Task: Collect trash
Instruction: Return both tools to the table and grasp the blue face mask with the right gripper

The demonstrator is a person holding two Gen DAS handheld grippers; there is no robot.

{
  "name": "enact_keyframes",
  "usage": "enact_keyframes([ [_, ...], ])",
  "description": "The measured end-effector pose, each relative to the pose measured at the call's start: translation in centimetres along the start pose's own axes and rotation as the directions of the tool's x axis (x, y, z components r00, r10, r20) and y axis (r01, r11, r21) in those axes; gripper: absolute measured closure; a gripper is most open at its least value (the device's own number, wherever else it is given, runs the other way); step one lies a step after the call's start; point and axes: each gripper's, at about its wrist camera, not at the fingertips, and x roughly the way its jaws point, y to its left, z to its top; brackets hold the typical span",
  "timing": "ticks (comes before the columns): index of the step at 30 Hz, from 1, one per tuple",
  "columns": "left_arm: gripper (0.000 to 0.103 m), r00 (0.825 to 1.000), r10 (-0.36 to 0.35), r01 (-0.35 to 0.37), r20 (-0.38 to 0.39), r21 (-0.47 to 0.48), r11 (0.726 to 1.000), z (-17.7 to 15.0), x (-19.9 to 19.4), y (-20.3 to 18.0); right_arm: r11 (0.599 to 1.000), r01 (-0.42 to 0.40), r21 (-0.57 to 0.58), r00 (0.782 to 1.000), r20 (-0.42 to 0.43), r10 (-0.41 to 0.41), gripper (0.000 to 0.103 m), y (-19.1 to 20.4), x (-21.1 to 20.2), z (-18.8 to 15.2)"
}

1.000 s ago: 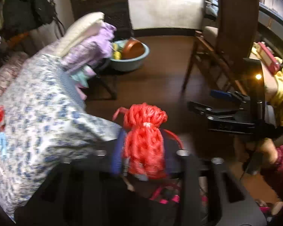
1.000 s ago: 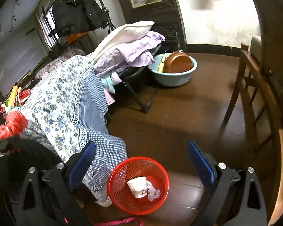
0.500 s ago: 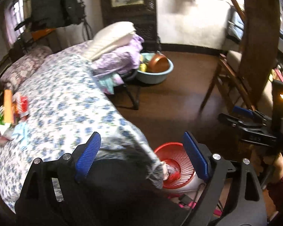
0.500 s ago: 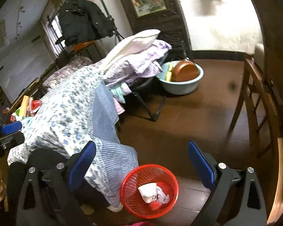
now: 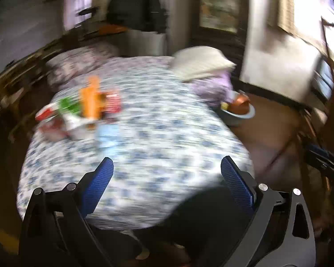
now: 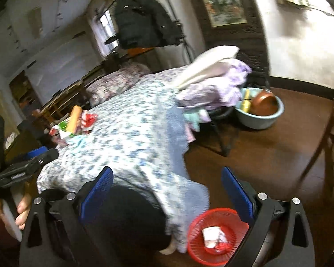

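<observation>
**Both grippers empty above the bed, trash split between bed and basket**

The left gripper, with black arms and blue ribbed pads, has just been opening and now stands wide apart with nothing between its jaws. It looks across a bed covered in a white sheet with blue flowers; this view is smeared by motion blur. On the far left part of the sheet lies a loose heap of wrappers: an orange stick-shaped packet, green and red-and-white pieces and a pale blue one nearest the gripper. The heap lies well apart from the pads.

The right gripper is likewise spread wide and holds nothing. Low in its view a round red mesh plastic basket stands on the dark brown floor, close beside the hanging edge of the sheet. Inside it lie a crumpled white piece and a small red scrap. The same wrappers show on the bed, left of centre, and at the left edge the left gripper appears, gripped by a hand.

Beyond the bed, a light blue plastic basin sits on the floor with a brown bowl inside.
</observation>
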Motion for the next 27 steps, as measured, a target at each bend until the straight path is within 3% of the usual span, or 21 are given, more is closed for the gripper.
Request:
enact_keyframes([
  [6,0.009,0.993,0.12,-0.122,-0.024,-0.228,0.966,-0.5,1.2,11.4,0.986,-0.116,-0.116,0.99,-0.093,0.105,0.008,7.7,5.8,1.4],
  [9,0.009,0.982,0.183,-0.187,-0.04,-0.284,0.94,-1.2,1.4,15.5,0.968,-0.17,-0.183,0.98,-0.138,0.146,0.008,11.7,8.5,1.3],
  [12,0.009,0.979,0.197,-0.202,-0.048,-0.328,0.923,-1.9,1.7,18.2,0.954,-0.212,-0.211,0.97,-0.167,0.178,0.008,15.0,11.3,1.7],
  [20,0.009,0.979,0.201,-0.202,-0.038,-0.331,0.922,-1.0,2.7,20.3,0.937,-0.296,-0.183,0.945,-0.196,0.261,0.012,21.5,18.1,3.5],
  [25,0.009,0.978,0.208,-0.196,0.002,-0.334,0.922,1.5,3.1,21.9,0.943,-0.283,-0.173,0.951,-0.181,0.252,0.017,23.4,21.5,4.2],
  [27,0.009,0.983,0.18,-0.163,0.023,-0.33,0.93,3.0,3.5,22.3,0.949,-0.272,-0.162,0.952,-0.187,0.241,0.021,23.5,22.5,4.1],
])
